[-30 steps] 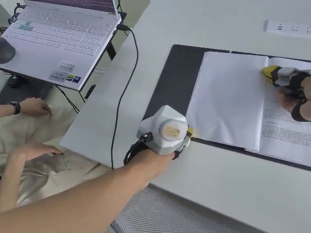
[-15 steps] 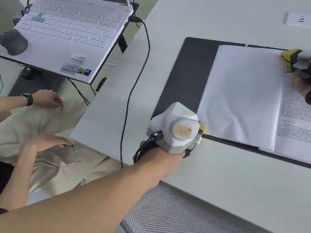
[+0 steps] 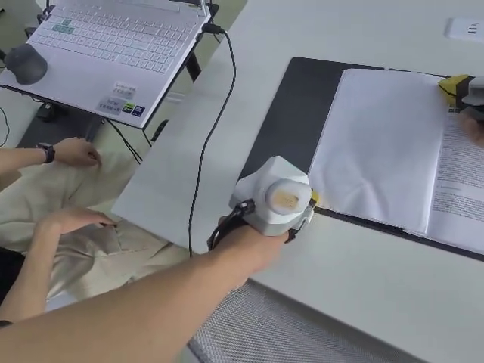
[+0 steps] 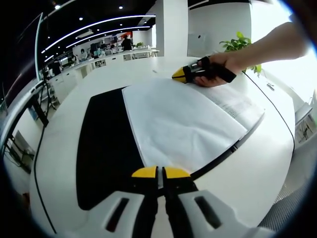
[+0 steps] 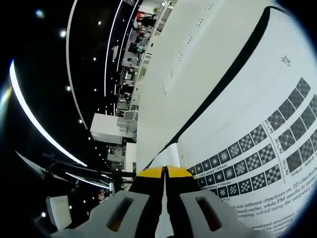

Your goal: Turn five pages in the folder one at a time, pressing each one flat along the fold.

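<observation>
You are keeping both pairs of jaws together: the left gripper (image 4: 157, 172) is sitting at the near edge of the one open folder (image 3: 291, 121), and the right gripper (image 5: 165, 171) is resting by its fold on the printed page (image 5: 257, 148). The folder is lying on a white table (image 3: 378, 287) in a lit office. Your left forearm (image 3: 113, 318) is stretching forward, and one laptop (image 3: 113, 45) is standing beside the table.

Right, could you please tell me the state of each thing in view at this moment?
folder: open, lying flat.
turned page: down on the left side, blank face up.
printed page: exposed on the right, lying flat.
left tongs: shut, tips at the folder's near edge.
right tongs: shut, tips at the fold near the page's top.
laptop: lid open.
</observation>
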